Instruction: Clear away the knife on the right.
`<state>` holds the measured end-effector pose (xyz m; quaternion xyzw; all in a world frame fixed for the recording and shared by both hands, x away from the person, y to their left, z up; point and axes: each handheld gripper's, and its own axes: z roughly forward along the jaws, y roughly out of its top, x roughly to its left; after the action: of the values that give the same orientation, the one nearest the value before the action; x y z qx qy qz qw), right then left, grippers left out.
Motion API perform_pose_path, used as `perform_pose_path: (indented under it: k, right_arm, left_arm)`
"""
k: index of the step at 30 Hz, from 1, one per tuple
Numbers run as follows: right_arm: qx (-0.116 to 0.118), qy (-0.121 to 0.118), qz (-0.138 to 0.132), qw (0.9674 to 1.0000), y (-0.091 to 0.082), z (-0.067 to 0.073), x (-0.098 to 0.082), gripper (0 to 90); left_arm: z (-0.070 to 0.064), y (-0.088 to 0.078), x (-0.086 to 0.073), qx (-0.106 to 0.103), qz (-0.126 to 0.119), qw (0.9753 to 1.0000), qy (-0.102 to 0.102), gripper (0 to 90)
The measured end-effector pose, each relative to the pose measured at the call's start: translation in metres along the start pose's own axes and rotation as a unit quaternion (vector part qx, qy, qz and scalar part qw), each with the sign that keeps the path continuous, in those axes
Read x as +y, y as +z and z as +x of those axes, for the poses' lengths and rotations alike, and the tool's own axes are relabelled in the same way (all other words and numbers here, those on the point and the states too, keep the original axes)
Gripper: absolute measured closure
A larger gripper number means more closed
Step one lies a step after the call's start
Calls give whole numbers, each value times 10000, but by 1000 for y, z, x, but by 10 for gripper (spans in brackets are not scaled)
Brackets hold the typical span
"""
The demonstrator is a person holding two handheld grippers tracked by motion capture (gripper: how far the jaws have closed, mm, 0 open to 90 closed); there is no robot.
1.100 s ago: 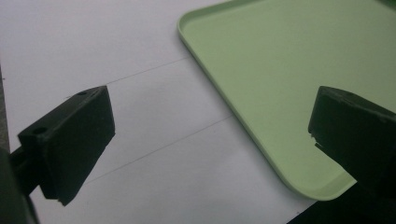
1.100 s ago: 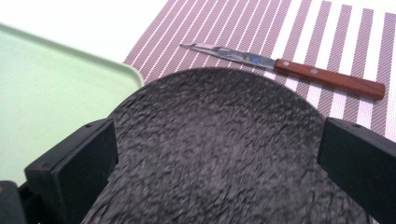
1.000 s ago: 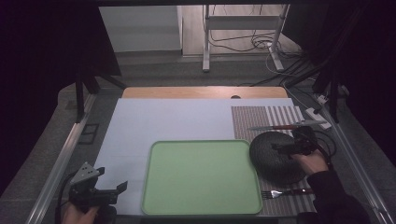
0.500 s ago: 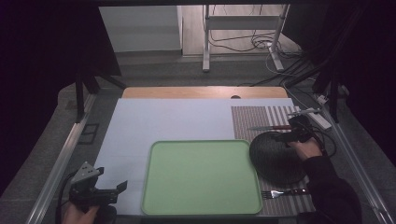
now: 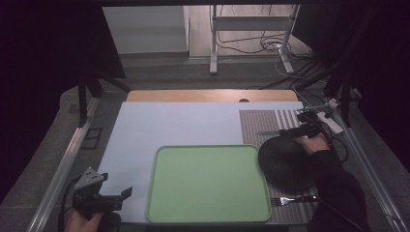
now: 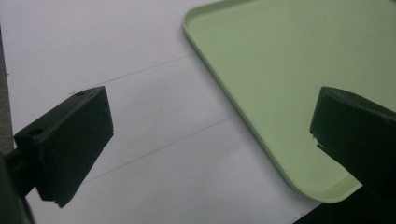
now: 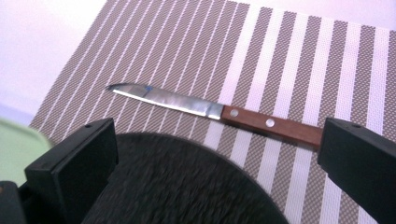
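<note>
Right gripper (image 7: 215,154) – fingers released, over plate (image 7: 177,186), facing knife (image 7: 215,112). Risk: fingers clip plate rim, nudging knife askew. Left gripper (image 6: 210,149) – released, idle beside tray (image 6: 280,93).

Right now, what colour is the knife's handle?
Brown wood with silver rivets; the knife shows best in the right gripper view.

Left gripper (image 5: 123,195) sits down at about 7 o'clock in the high view, held in the left hand (image 5: 82,223), jaws spread wide and pointing toward 3 o'clock. Right gripper (image 5: 290,133) is out around 3 o'clock, right hand (image 5: 314,143) behind it with a dark sleeve (image 5: 336,188), jaws wide apart too, gripping nothing.
</note>
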<state>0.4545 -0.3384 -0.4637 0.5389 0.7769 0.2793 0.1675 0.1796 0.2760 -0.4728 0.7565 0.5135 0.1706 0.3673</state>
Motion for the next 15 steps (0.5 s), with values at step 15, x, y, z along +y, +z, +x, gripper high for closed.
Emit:
perform_pose_path:
  k: [15]
  right_arm:
    - [-246,-106,259,9993,24,-12,15,0]
  left_arm:
    - [-1,1,1,15,38,10000,34,0]
